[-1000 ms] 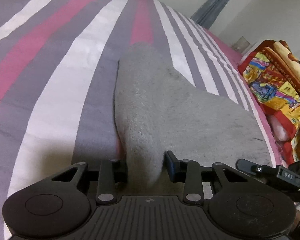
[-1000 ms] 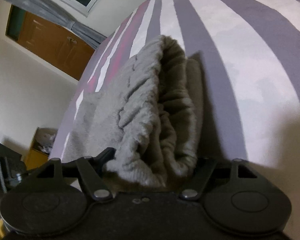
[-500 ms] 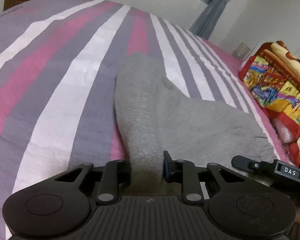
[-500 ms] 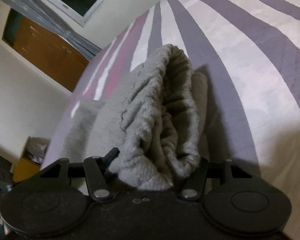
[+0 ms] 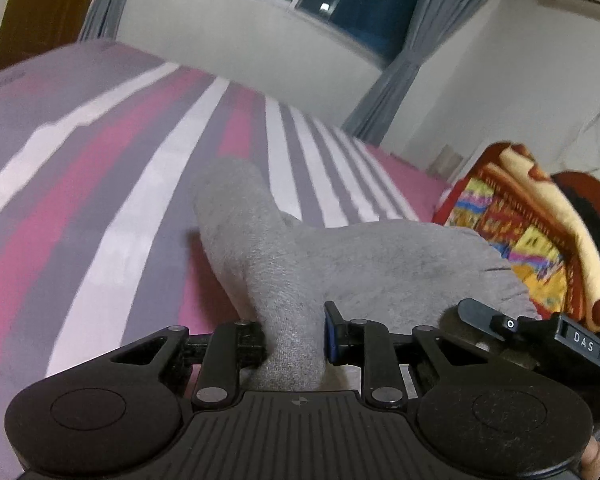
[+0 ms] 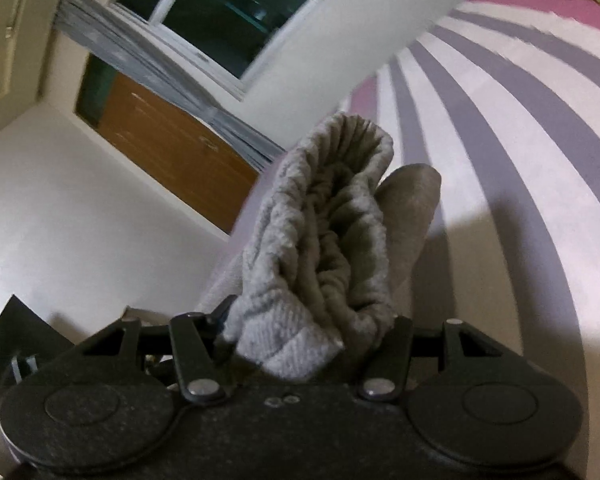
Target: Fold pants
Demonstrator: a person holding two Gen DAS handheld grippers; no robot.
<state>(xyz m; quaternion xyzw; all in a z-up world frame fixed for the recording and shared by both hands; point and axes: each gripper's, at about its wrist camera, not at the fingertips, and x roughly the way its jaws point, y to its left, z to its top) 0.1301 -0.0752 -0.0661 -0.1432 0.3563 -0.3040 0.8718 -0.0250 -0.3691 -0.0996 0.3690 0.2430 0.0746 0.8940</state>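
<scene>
Now pants (image 5: 340,256) lifted, striped bed (image 5: 112,184) around

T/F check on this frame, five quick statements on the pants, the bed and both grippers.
1. The left gripper is shut on the gray pants. True.
2. The right gripper hangs open with nothing in its jaws. False: it grips a bunched, ribbed edge of the pants.
3. The bed sheet is plain white. False: it has pink, gray and white stripes.
4. A colourful blanket lies at the right in the left wrist view. True.
5. The pants are already folded into a neat square. False: they are stretched out across the bed, held by both grippers.
</scene>
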